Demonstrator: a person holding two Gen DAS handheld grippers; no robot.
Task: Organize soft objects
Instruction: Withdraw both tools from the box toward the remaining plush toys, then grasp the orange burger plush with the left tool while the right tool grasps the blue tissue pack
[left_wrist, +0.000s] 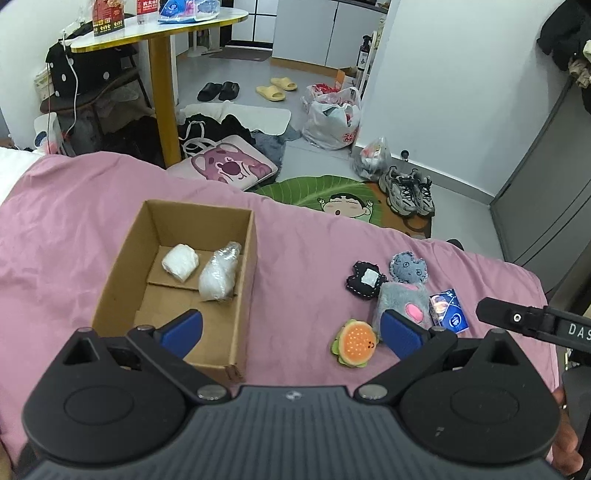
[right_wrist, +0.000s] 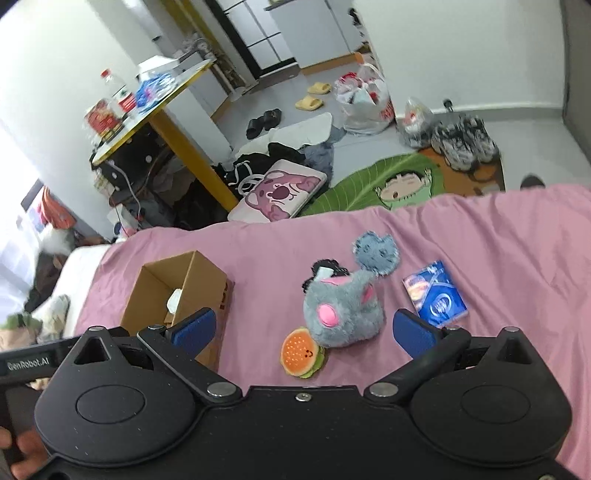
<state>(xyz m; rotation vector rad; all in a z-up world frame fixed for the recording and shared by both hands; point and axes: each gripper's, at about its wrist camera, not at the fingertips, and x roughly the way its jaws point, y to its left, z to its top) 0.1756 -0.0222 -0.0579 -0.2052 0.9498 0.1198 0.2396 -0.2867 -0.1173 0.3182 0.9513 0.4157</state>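
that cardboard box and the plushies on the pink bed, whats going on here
A person holds a claw in each hand over the bed. Both the left claw and right claw are open and empty. The cardboard box holds two white wrapped bundles. The grey plush, burger toy and tissue pack lie outside it.

Spread over a bed, a sheet (left_wrist: 74, 229) carrying everything. Toward its left side, an open cardboard box (left_wrist: 118, 280); inside, against the far wall, a paper roll (left_wrist: 180, 263) on the left and a plastic-wrapped bundle (left_wrist: 218, 277) just to its right. Well apart, toward the right edge, a cluster: burger plush (left_wrist: 356, 343) nearest, furry pouch (left_wrist: 402, 302) just behind it, stitched patch toy (left_wrist: 365, 280) and round plush face (left_wrist: 408, 266) farther back, tissue pack (left_wrist: 448, 310) rightmost, beside the pouch.
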